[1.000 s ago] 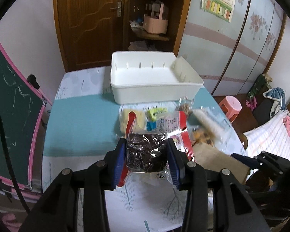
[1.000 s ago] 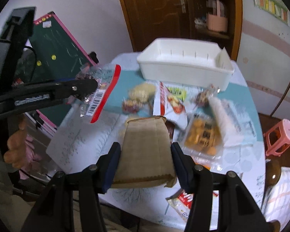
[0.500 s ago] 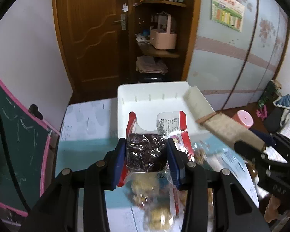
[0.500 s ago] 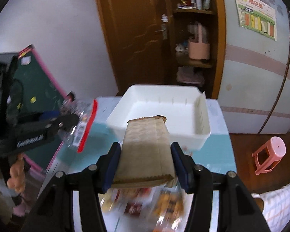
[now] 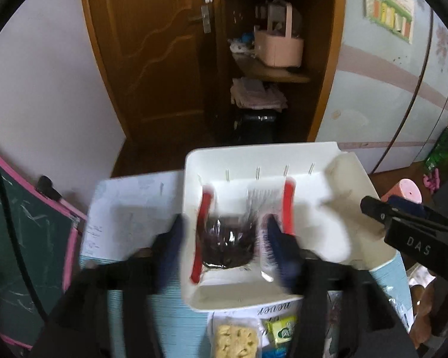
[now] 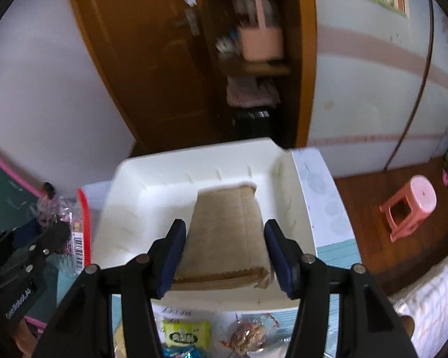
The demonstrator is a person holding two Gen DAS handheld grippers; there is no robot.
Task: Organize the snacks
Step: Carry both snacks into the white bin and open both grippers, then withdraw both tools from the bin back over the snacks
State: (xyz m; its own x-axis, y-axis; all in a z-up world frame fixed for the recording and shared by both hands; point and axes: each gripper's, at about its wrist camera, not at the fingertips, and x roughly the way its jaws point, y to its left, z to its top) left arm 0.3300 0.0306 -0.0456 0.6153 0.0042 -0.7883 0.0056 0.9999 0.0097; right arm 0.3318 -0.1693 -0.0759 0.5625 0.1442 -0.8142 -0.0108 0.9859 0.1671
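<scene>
A white plastic bin is seen at the centre of both views, set on a table covered with a teal and white patterned cloth. In the left wrist view, a clear packet with red edges and dark contents is seen over the bin's interior, between the blue-padded fingers of the left gripper; the fingers are set apart with gaps visible on either side of the packet, though heavy motion blur prevents contact from being judged with certainty. In the right wrist view, a brown paper packet is clamped between the fingers of the right gripper and is held above the bin's right half, its far end pointing toward the back wall of the bin. Just below the bin, at the lower edge of both frames, further snacks are noted on the cloth: a pale biscuit pack, a yellow-green packet and a clear bag of brown pieces. Beyond the table, a brown wooden door and an open shelf holding a pink caddy are recorded at upper centre. A green chalkboard with a pink frame is seen at the left edge, and a pink stool stands on the wooden floor at the right.
</scene>
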